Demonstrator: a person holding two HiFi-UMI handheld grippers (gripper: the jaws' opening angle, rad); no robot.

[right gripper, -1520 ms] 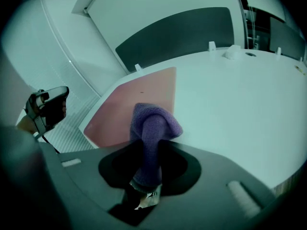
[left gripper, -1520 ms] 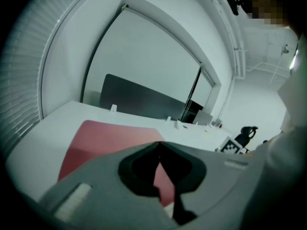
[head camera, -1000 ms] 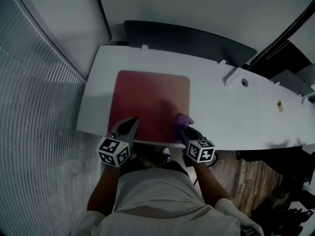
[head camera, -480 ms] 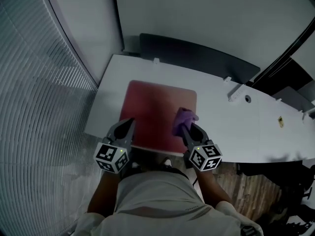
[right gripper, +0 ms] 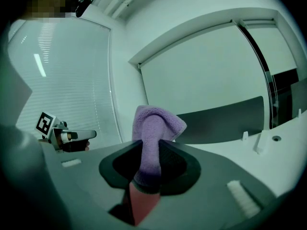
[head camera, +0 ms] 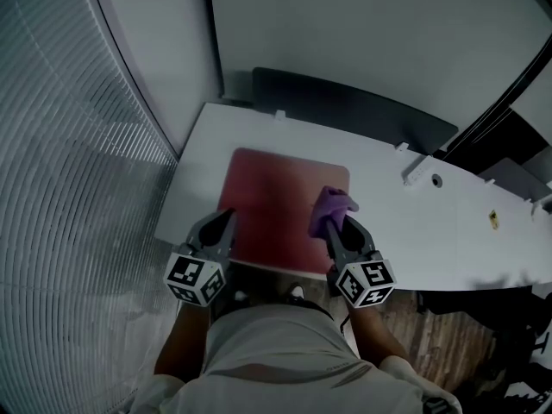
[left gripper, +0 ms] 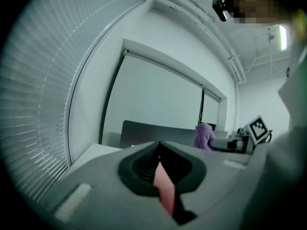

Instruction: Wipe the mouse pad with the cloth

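My right tongs [head camera: 339,222] grip the purple cloth [head camera: 330,207] over the mouse pad [head camera: 276,205], at its right edge and apparently raised off it. My left tongs [head camera: 226,222] are closed, empty, near-left. The pad shows no wipe marks — I'd judge strokes remain.

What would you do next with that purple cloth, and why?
Probably lower the right gripper until the cloth presses on the mouse pad, then sweep left. The cloth is clamped in that gripper but seems to be raised over the pad's right edge, not flat on it.
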